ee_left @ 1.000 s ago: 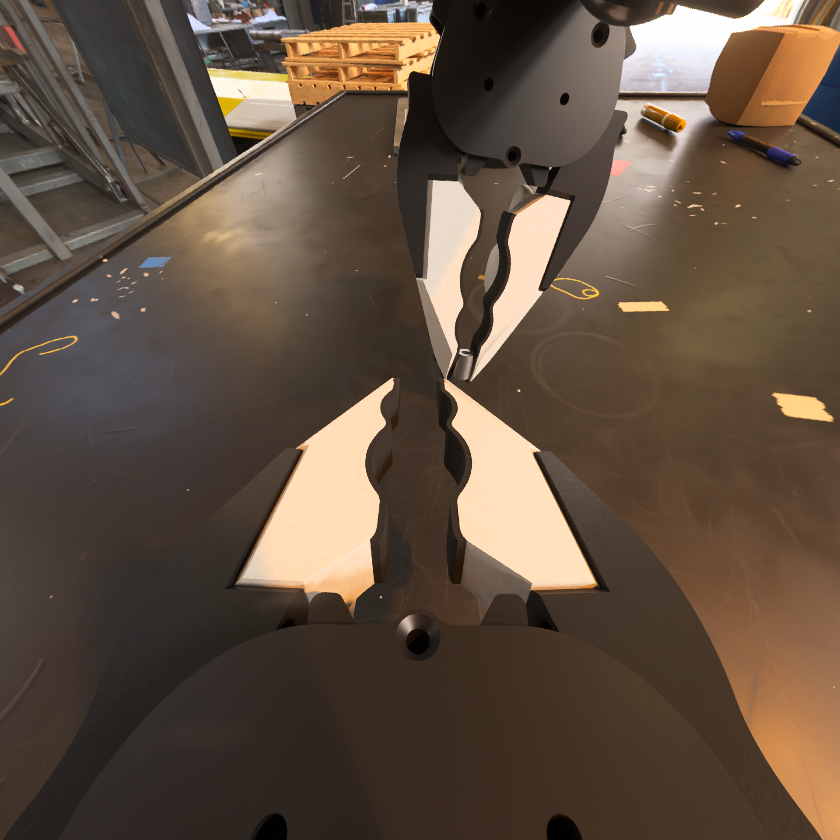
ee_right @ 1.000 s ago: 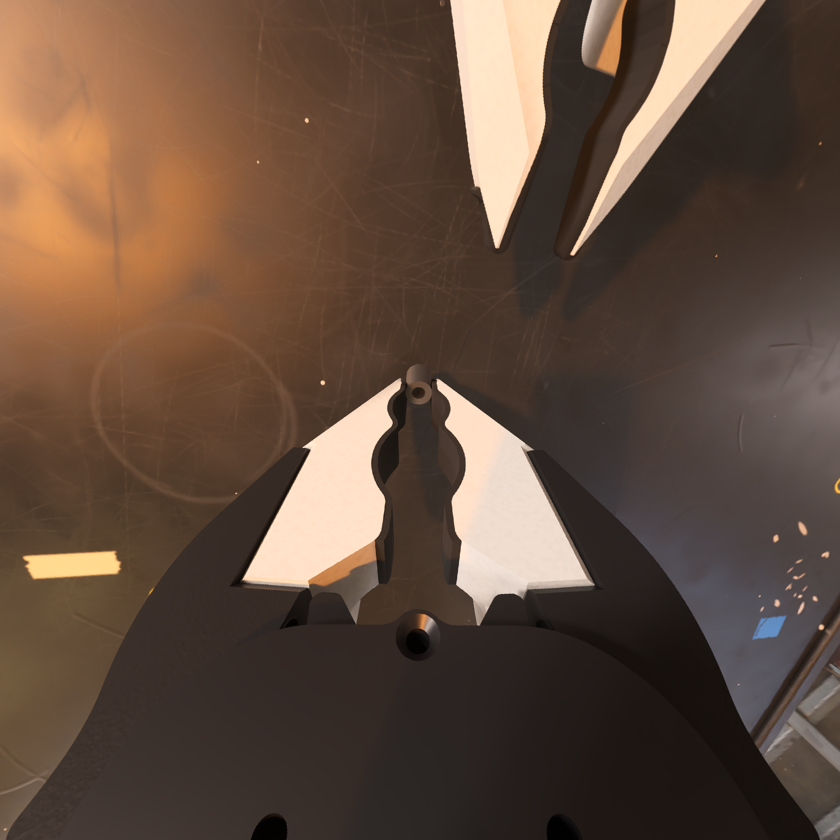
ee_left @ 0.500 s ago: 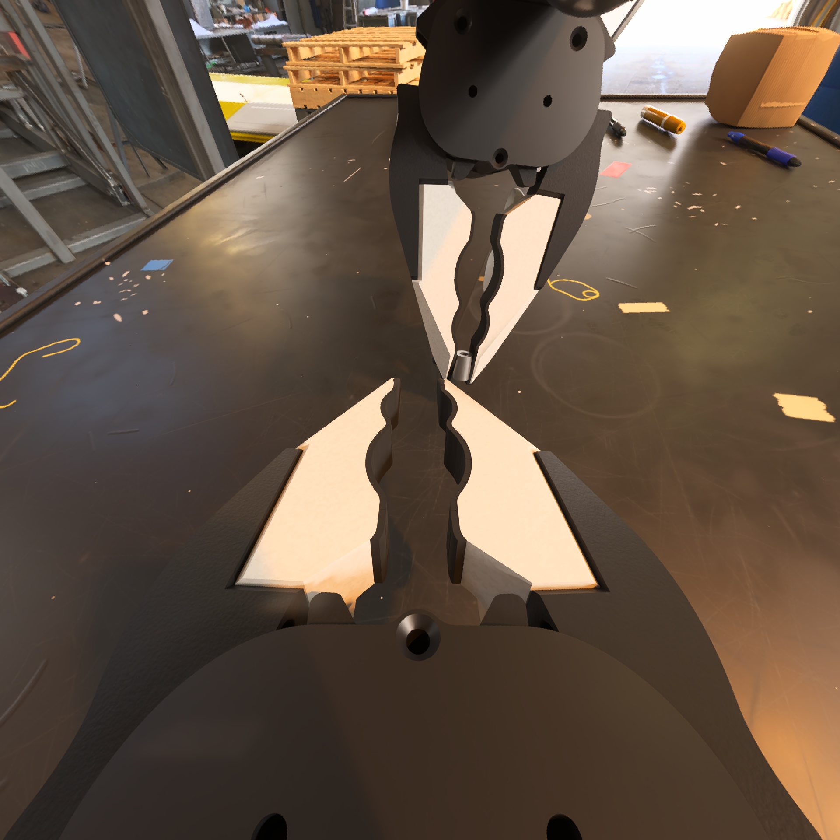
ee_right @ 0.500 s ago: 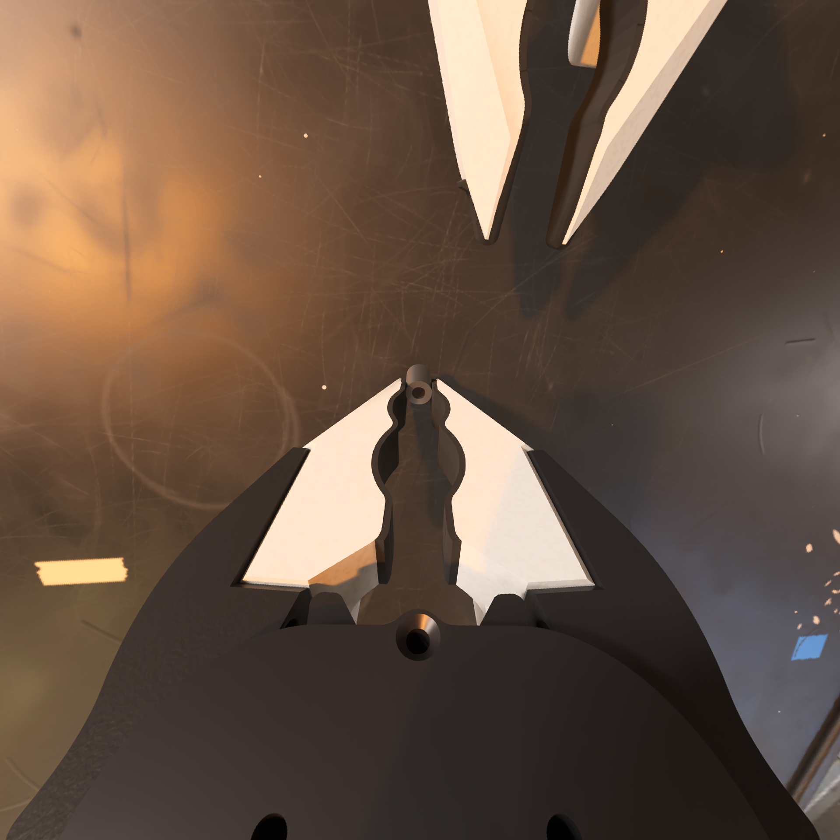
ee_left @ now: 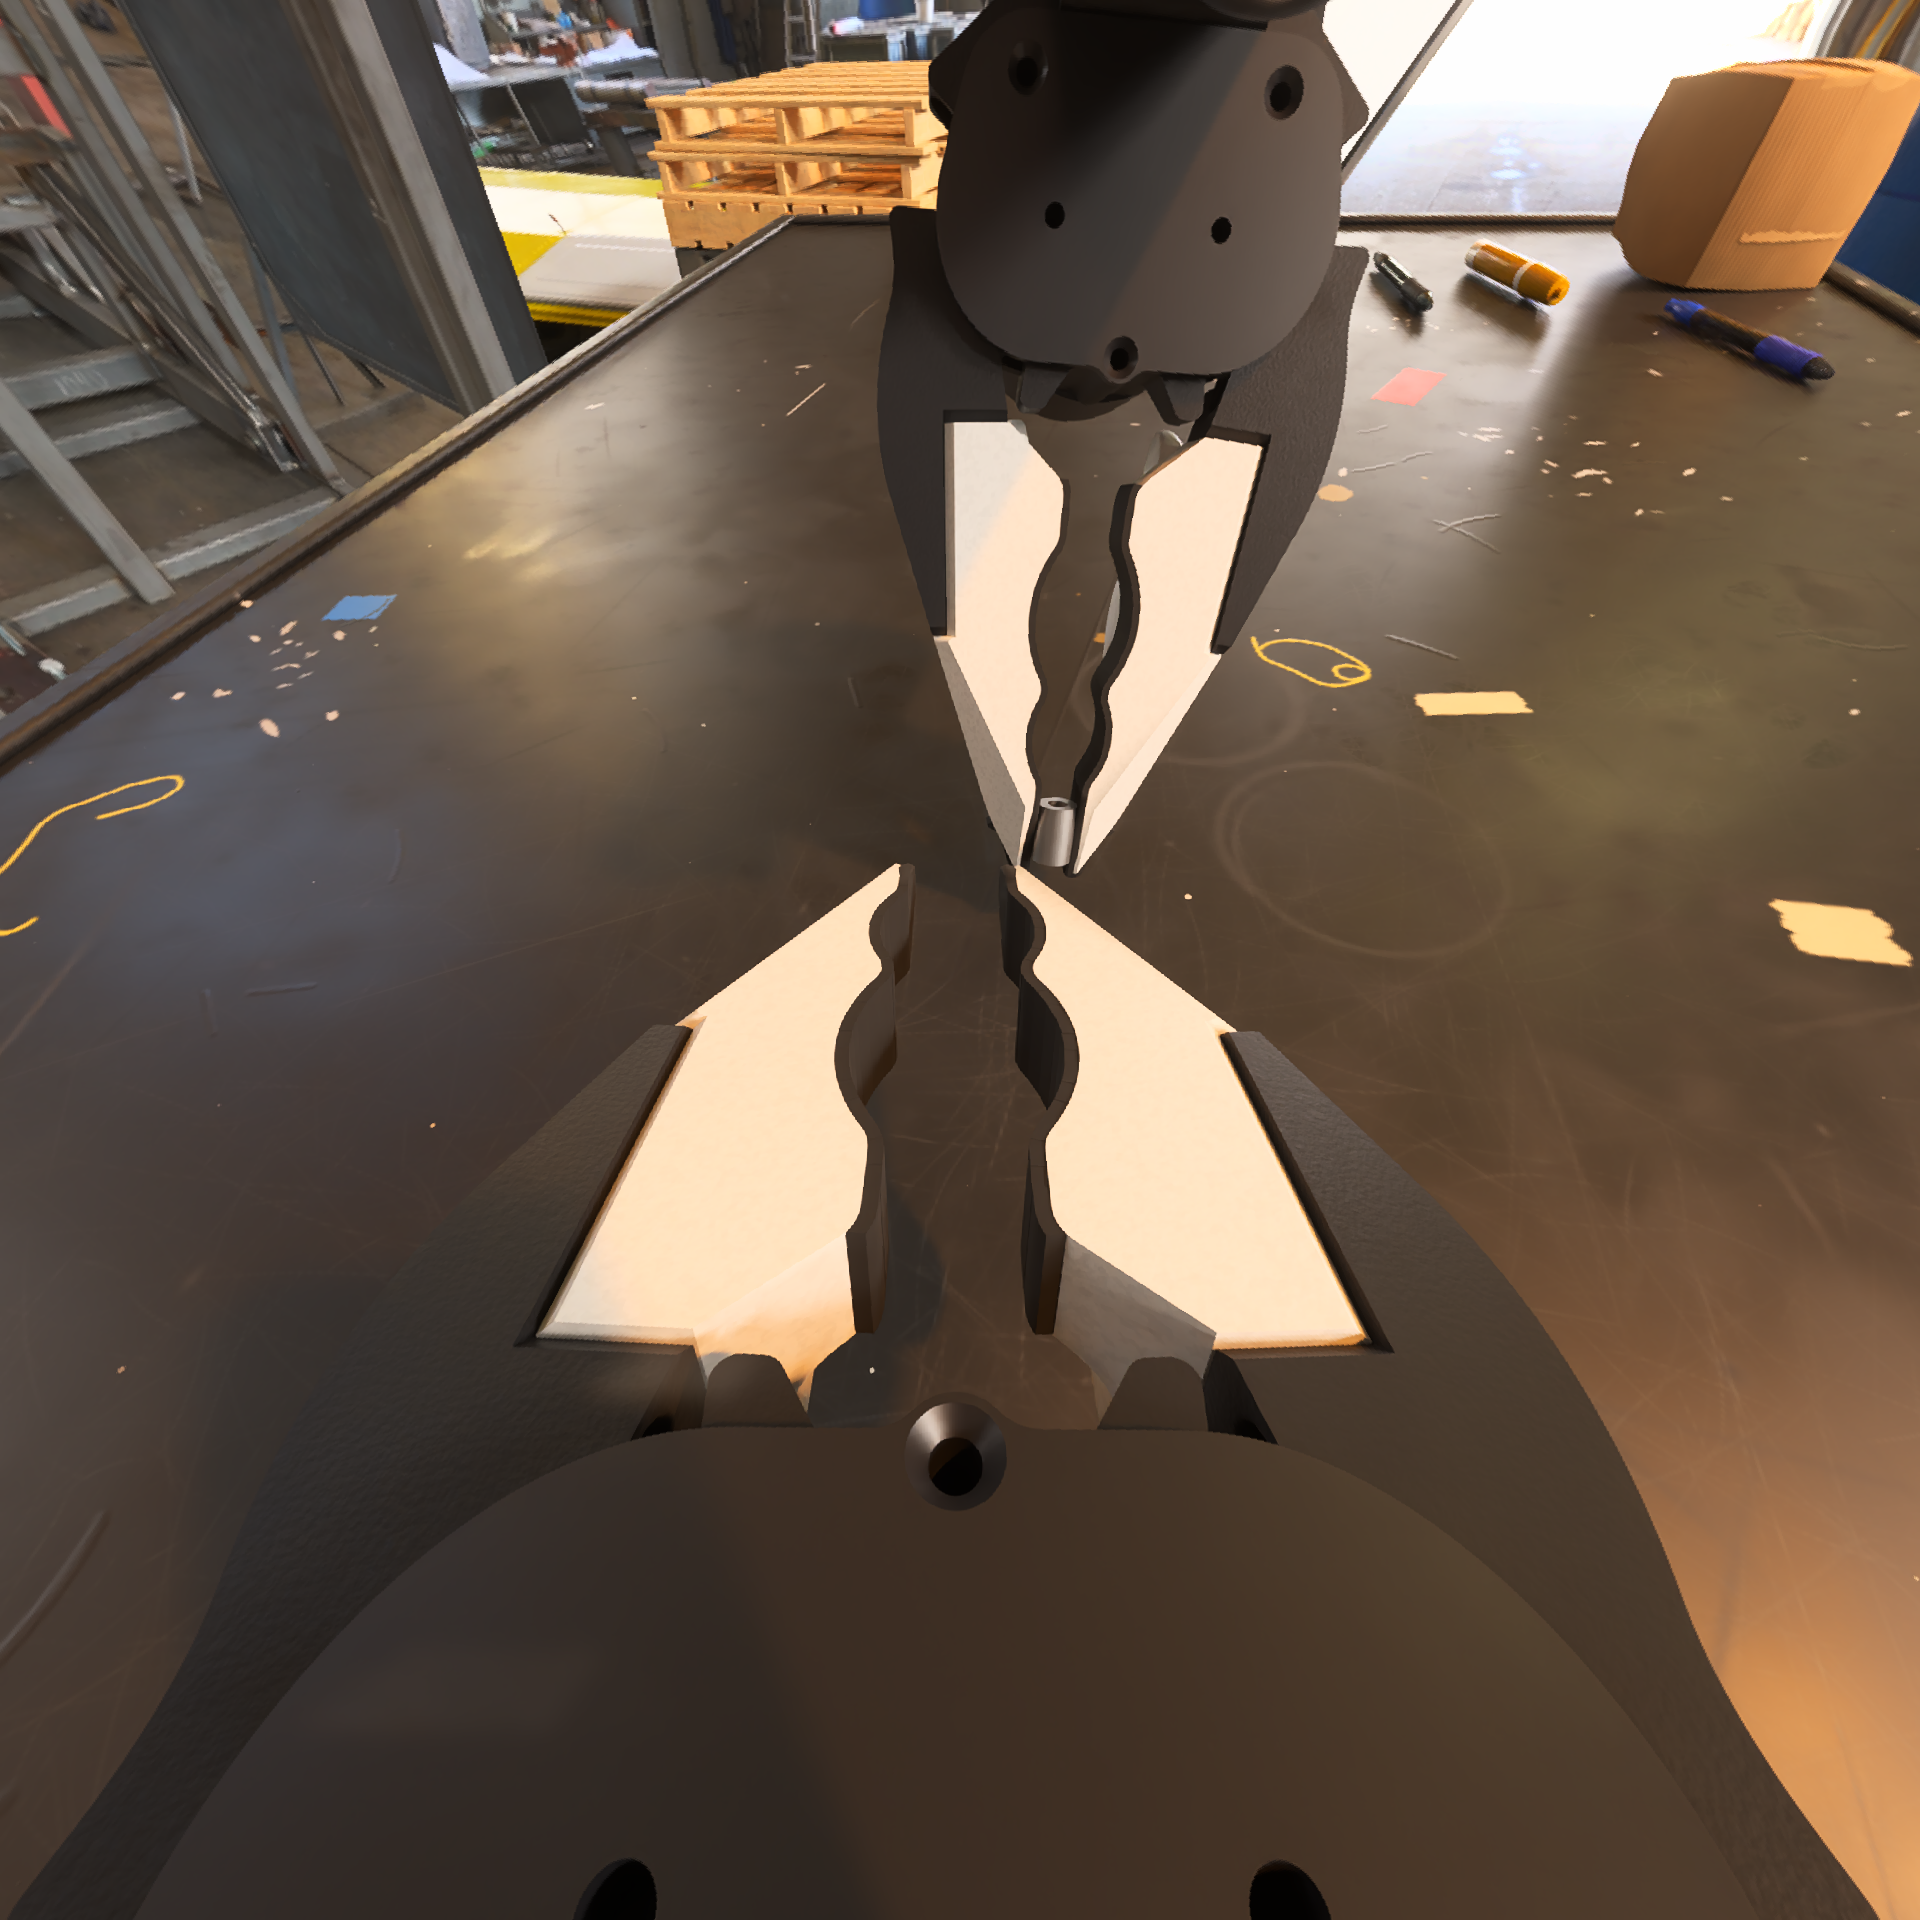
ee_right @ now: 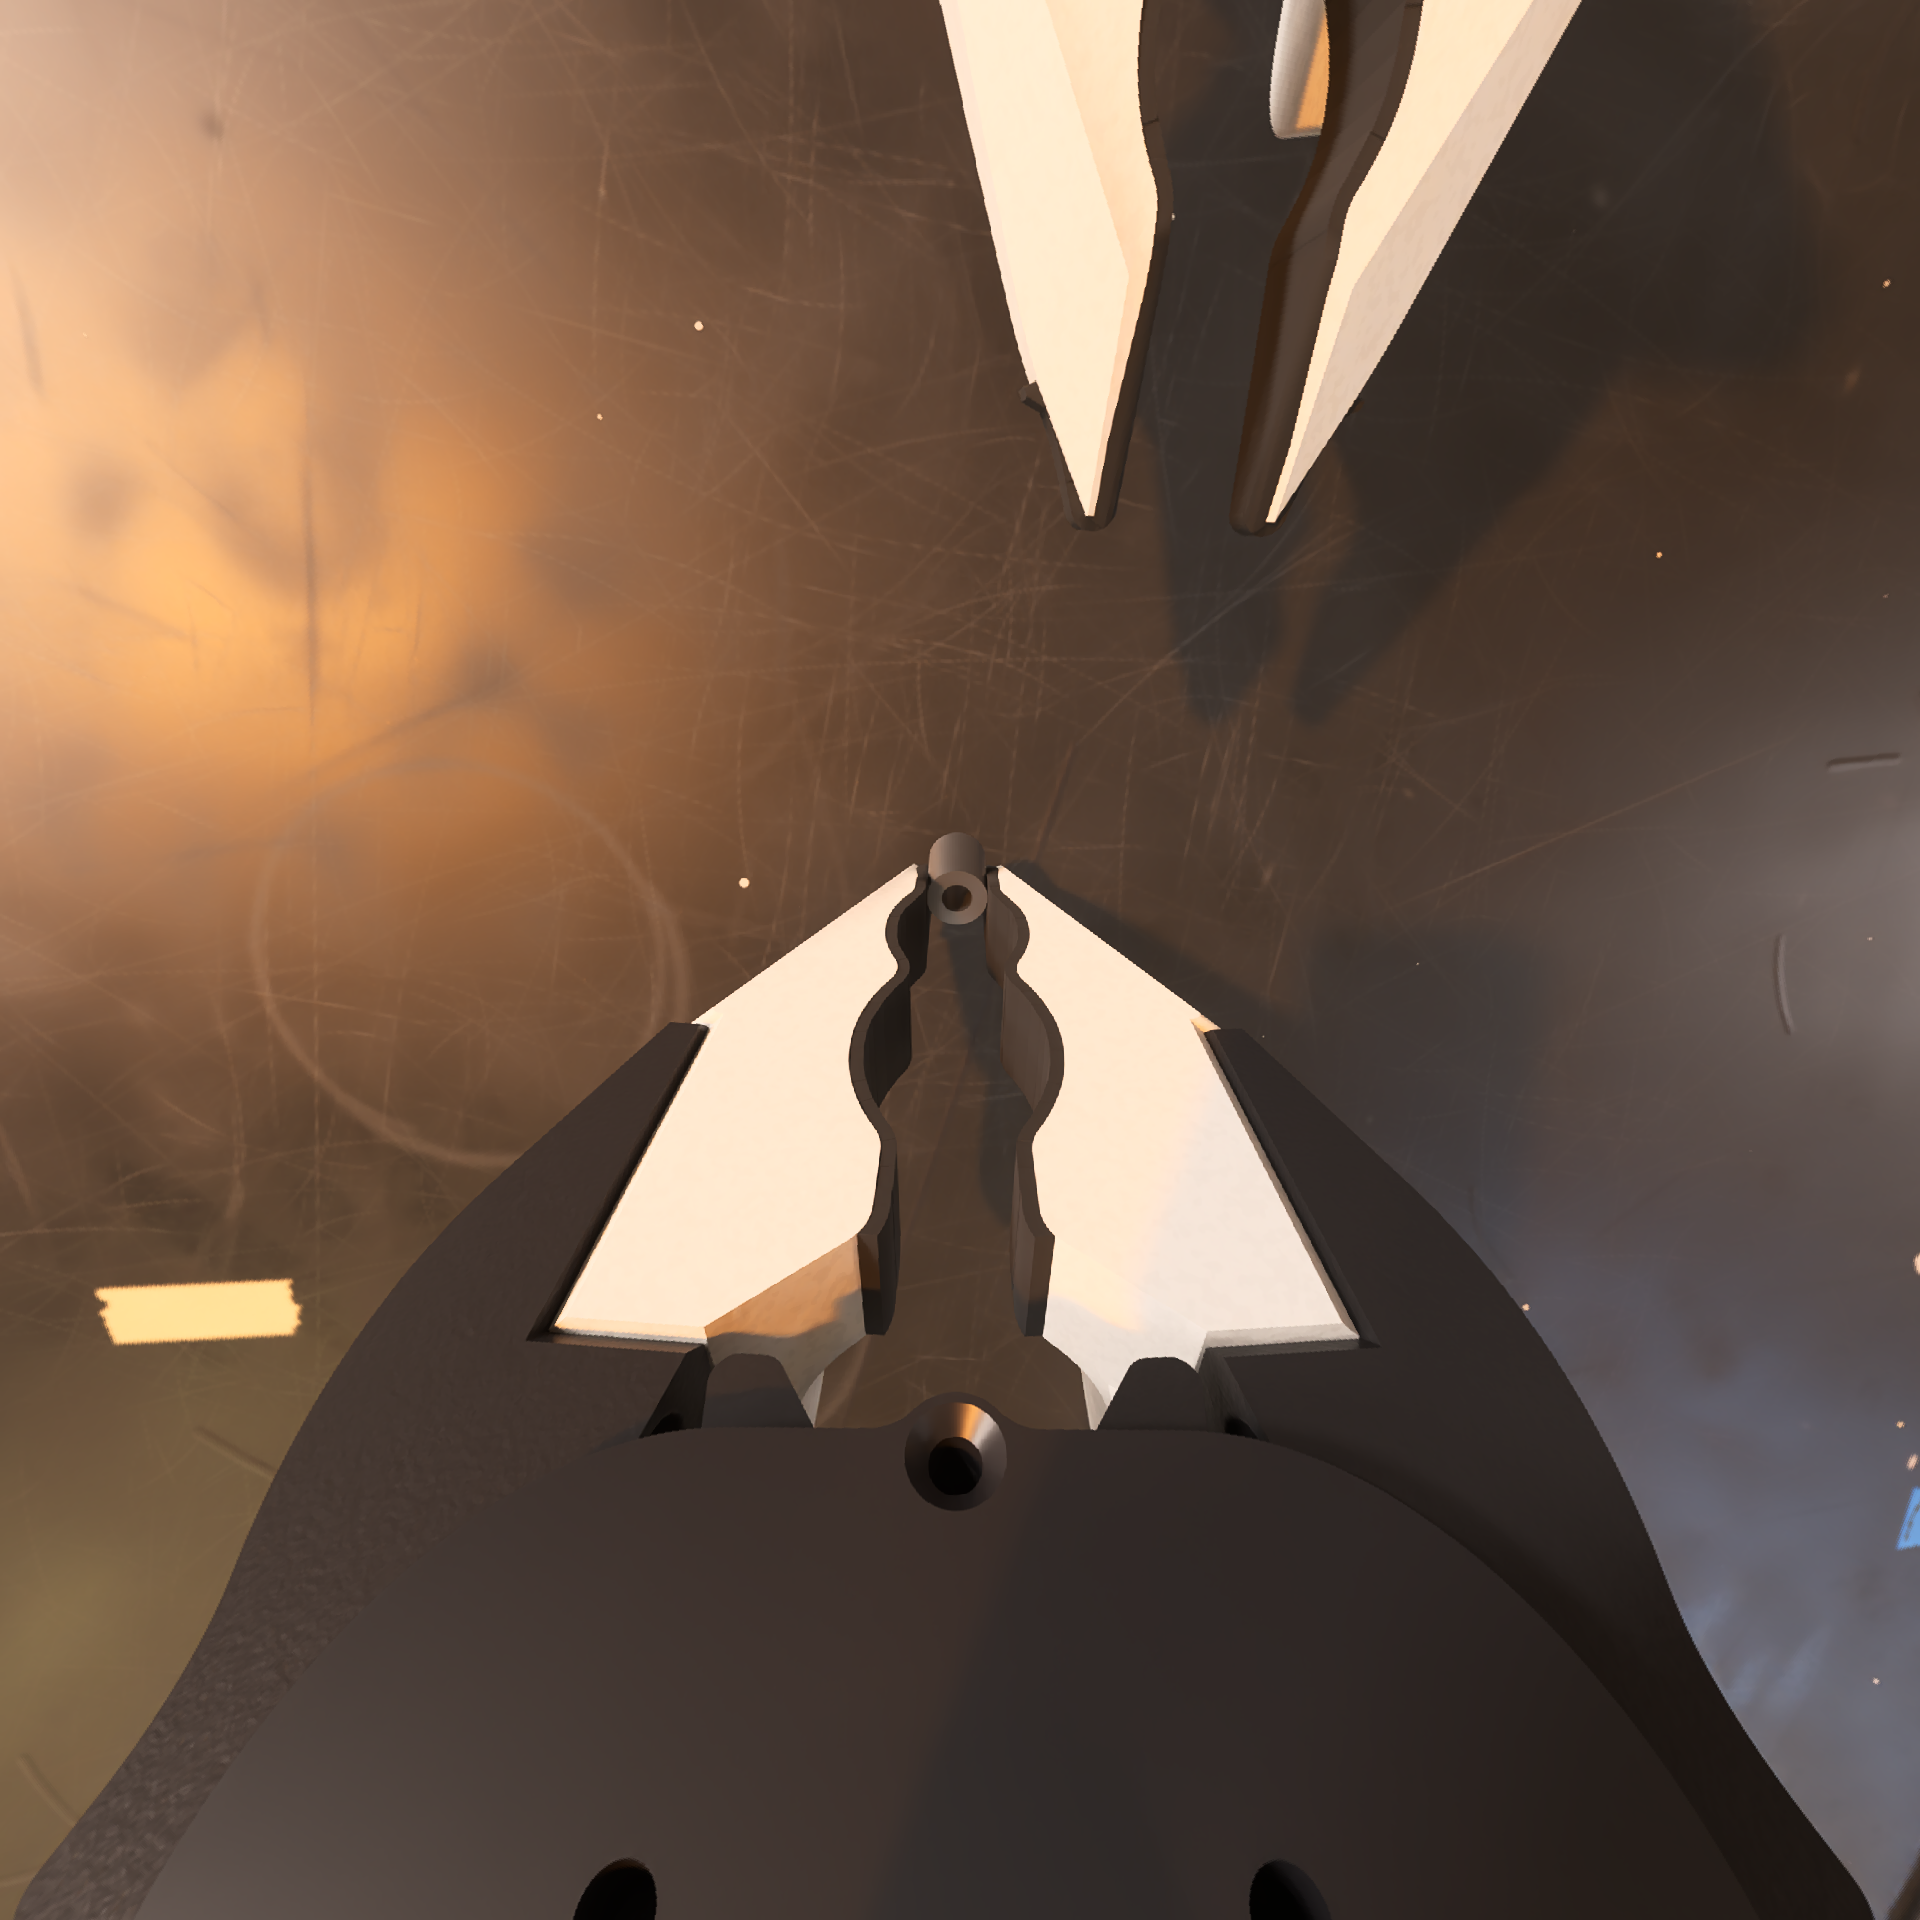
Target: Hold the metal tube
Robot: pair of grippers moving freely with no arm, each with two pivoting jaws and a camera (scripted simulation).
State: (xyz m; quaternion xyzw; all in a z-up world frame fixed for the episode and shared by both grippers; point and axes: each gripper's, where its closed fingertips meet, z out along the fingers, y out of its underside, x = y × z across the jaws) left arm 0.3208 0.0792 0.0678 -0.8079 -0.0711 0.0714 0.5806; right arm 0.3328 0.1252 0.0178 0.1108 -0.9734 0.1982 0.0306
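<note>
The metal tube (ee_left: 1051, 831) is a short grey cylinder, standing upright just above the dark table (ee_left: 468, 883). My right gripper (ee_left: 1049, 864) comes down from above and is shut on the tube at its fingertips. In the right wrist view I look down the tube's bore (ee_right: 957, 891) between my right gripper's (ee_right: 957, 878) tips. My left gripper (ee_left: 958, 883) is open and empty, low over the table, its tips just short of the tube. It also shows at the top of the right wrist view (ee_right: 1174, 520), jaws apart.
A cardboard box (ee_left: 1766, 166), a blue pen (ee_left: 1745, 338), an orange marker (ee_left: 1517, 272) and a black marker (ee_left: 1403, 281) lie at the far right. Wooden pallets (ee_left: 800, 145) stand beyond the table. Yellow tape pieces (ee_left: 1472, 703) are on the right. The table's edge (ee_left: 312, 530) runs along the left.
My right gripper's body has swung a little left and back while the tube stays in place at its tips. My left gripper has stayed open and barely moved.
</note>
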